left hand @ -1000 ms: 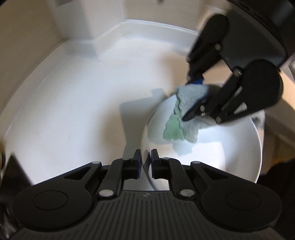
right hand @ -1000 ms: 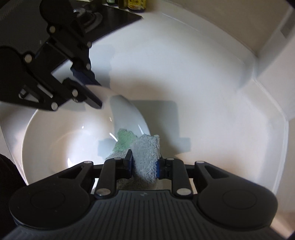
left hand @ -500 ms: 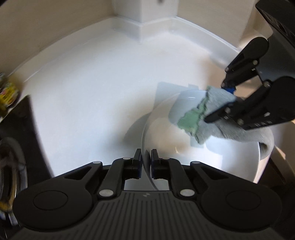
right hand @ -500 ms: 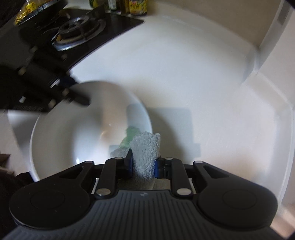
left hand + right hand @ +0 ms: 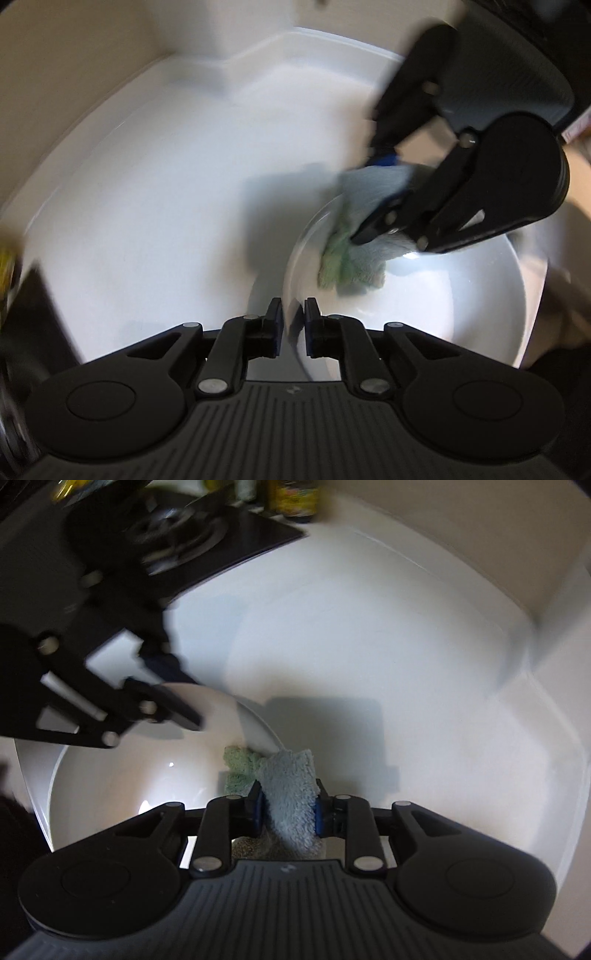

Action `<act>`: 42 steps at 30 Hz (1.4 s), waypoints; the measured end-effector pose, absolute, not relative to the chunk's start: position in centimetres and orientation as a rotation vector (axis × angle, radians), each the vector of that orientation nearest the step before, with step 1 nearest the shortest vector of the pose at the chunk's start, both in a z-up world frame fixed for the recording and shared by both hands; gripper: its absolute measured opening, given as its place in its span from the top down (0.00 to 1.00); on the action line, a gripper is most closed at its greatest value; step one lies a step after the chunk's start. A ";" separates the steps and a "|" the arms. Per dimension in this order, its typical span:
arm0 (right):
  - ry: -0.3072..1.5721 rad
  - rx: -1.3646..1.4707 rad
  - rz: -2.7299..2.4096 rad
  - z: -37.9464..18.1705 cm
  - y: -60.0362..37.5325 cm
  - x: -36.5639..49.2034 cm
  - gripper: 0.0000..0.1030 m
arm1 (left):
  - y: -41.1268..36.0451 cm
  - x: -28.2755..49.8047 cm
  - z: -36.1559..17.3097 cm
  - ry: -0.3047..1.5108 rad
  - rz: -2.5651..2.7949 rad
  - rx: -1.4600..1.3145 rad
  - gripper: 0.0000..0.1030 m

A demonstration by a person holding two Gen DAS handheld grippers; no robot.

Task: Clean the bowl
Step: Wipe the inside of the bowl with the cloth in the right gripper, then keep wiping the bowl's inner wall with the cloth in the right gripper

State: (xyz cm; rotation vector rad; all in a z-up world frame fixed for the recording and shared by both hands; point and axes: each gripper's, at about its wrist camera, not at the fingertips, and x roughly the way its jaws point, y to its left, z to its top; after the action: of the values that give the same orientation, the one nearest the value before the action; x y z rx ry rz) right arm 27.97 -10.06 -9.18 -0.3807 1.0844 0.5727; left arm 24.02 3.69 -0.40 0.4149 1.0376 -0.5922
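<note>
A white bowl (image 5: 436,295) is held above the white counter, its near rim clamped between the pads of my left gripper (image 5: 293,321), which is shut on it. My right gripper (image 5: 288,805) is shut on a grey-blue and green cloth (image 5: 288,782). The cloth (image 5: 351,258) presses against the bowl's inner wall just under the rim. In the right wrist view the bowl (image 5: 122,786) fills the lower left, and the left gripper (image 5: 181,701) bites its far rim. Both views are blurred by motion.
The white counter (image 5: 166,206) runs to a raised back edge and beige walls. A black gas hob (image 5: 166,531) lies at the counter's far left, with several bottles (image 5: 291,494) behind it.
The bowl and left gripper have swung, so the hob slid out to the left view's edge. The right gripper with the cloth has shifted along the bowl's inner wall toward the rim.
</note>
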 end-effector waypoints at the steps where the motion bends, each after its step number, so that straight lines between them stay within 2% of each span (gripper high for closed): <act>1: 1.080 -0.364 0.553 -9.2 -10.3 27.7 0.81 | 4.0 23.4 -0.2 1.032 -0.578 0.398 0.87; 6: 1.089 -0.365 0.482 -9.4 -10.0 25.9 0.81 | 4.2 24.1 -0.3 1.023 -0.619 0.438 0.91; 13: 1.243 -0.430 0.629 -9.6 -10.1 27.0 0.81 | 3.5 25.1 -0.2 0.987 -0.729 0.541 0.92; 19: 1.118 -0.553 0.567 -9.9 -7.2 29.1 0.78 | 2.3 25.3 -0.6 0.958 -0.783 0.575 0.92; 28: 1.077 -0.346 0.478 -10.0 -8.0 29.0 0.81 | 4.9 21.0 0.1 1.018 -0.556 0.343 0.87; 32: 1.082 -0.405 0.482 -10.2 -6.7 27.5 0.81 | 3.9 20.9 0.2 1.003 -0.565 0.406 0.89; 37: 1.211 -0.456 0.629 -9.2 -8.2 26.8 0.82 | 3.2 21.9 0.8 0.993 -0.731 0.501 0.91; 42: 1.125 -0.608 0.594 -9.1 -5.8 28.5 0.81 | 2.2 22.2 1.4 0.975 -0.815 0.581 0.90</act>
State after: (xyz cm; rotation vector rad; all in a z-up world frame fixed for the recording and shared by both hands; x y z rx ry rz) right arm 28.49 -5.78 -9.10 -0.6076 1.1251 0.5935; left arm 22.25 2.19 1.42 0.5805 0.9751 -0.8148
